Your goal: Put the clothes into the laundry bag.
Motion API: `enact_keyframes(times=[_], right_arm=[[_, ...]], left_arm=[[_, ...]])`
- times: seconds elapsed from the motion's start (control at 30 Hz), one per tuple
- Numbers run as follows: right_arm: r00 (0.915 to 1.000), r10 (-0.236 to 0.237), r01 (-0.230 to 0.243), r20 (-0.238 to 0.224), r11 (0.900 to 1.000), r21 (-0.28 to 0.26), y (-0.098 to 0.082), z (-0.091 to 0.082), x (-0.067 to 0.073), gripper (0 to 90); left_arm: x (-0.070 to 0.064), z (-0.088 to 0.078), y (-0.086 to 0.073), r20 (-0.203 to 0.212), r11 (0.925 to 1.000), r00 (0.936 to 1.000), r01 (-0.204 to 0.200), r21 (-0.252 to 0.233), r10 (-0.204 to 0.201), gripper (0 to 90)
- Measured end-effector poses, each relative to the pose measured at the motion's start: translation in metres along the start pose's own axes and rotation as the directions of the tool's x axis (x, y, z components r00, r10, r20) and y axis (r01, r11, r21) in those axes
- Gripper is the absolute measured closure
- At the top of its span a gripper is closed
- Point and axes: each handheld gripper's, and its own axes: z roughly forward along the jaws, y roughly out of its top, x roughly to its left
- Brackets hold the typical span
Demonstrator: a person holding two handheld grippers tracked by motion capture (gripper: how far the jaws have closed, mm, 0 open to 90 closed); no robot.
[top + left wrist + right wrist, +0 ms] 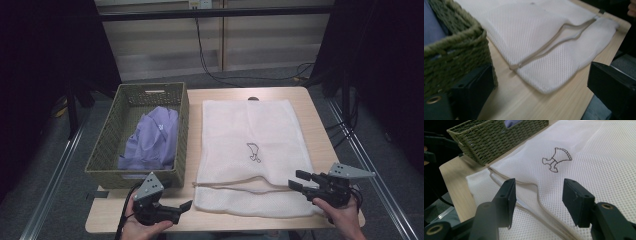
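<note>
A green woven basket holding a lilac garment sits left on the wooden table. Beside it lies a flat white mesh bag. The left gripper rests at the near edge, jaws open, empty. The right gripper hovers level over the bag's right corner, jaws apart, holding nothing.

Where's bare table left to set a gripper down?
Bare wood shows along the near edge of the table, in front of the woven basket, and in the narrow lane between basket and white mesh bag. The bag covers the right side almost fully.
</note>
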Motion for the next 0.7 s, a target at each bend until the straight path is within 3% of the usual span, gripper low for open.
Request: enact_keyframes(times=[0.07, 0.17, 0.43, 0.5, 0.7], right_arm=[[1.0, -0.008, 0.008, 0.0, 1.0, -0.009, 0.001, 0.0, 0.001, 44.9], [1.0, -0.008, 0.008, 0.002, 1.0, 0.004, 0.0, 0.002, 0.002, 44.5], [0.9998, 0.003, -0.003, -0.019, 1.0, 0.012, 0.0, 0.006, 0.002, 45.9], [0.9998, -0.007, 0.007, -0.021, 1.0, 0.008, 0.0, 0.007, 0.002, 46.0], [1.0, -0.001, 0.001, 0.004, 1.0, 0.024, -0.001, 0.01, 0.003, 42.2]], left_arm=[[0.001, -0.001, 0.0, -0.015, 1.0, 0.9999, -0.008, -0.003, 0.008, 6.5], [0.002, 0.001, 0.0, -0.005, 0.9999, 0.9999, -0.01, -0.002, 0.01, 5.1], [0.005, -0.001, 0.0, 0.058, 0.9995, 0.9982, 0.015, -0.028, -0.013, 4.1], [0.006, -0.002, 0.0, 0.05, 0.9992, 0.9985, 0.022, -0.035, -0.02, 3.8], [0.002, -0.006, -0.003, 0.028, 0.9974, 0.9994, -0.016, -0.07, 0.018, 3.8]])
